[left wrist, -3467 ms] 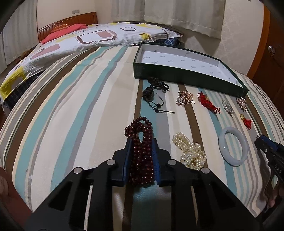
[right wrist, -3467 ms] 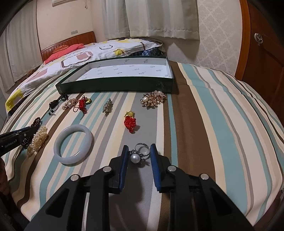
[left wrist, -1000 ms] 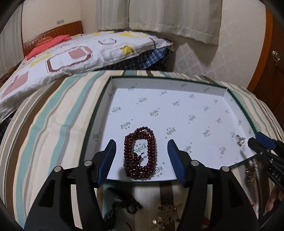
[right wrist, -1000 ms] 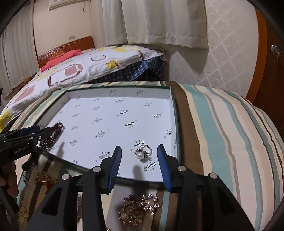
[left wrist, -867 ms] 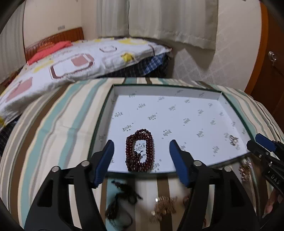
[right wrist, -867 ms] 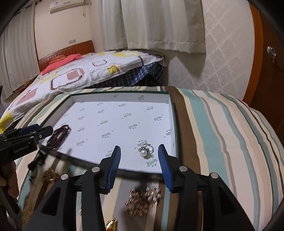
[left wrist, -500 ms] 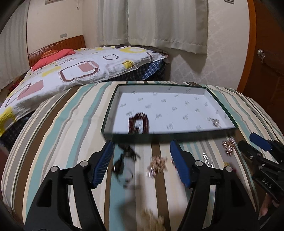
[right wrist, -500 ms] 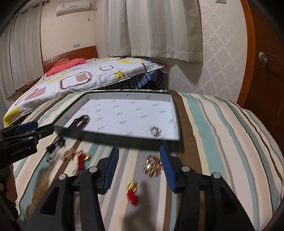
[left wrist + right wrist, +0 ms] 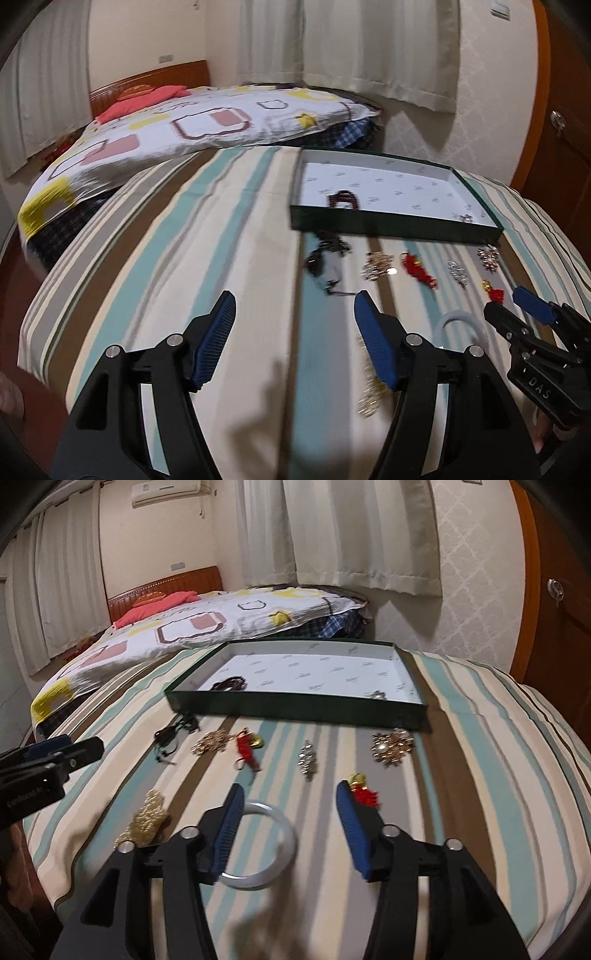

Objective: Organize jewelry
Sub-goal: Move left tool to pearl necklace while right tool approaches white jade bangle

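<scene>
The right tongs [image 9: 290, 821] stand wide and empty, their jaws having just been opening, low in the right wrist view. The bangle [image 9: 264, 843] lies flat on the bed [image 9: 480, 775] right under them, its ring hard against the left pad, so it sits a little left of centre. A flat ring has no long axis, so any line across it would do. The left tongs [image 9: 293, 341], also wide and empty, hang over bare stripes at lower centre of their view; the pearls [image 9: 369, 391] lie beside the right pad and the bangle further right, so the right hand is much the nearer to the bangle

A second ago both tongs hung over the box [image 9: 295, 710], open around the beads [image 9: 229, 683] and the ring [image 9: 376, 695]. Both pieces now lie in the box at upper centre, and the tongs have drawn back over the loose pieces on the bed
</scene>
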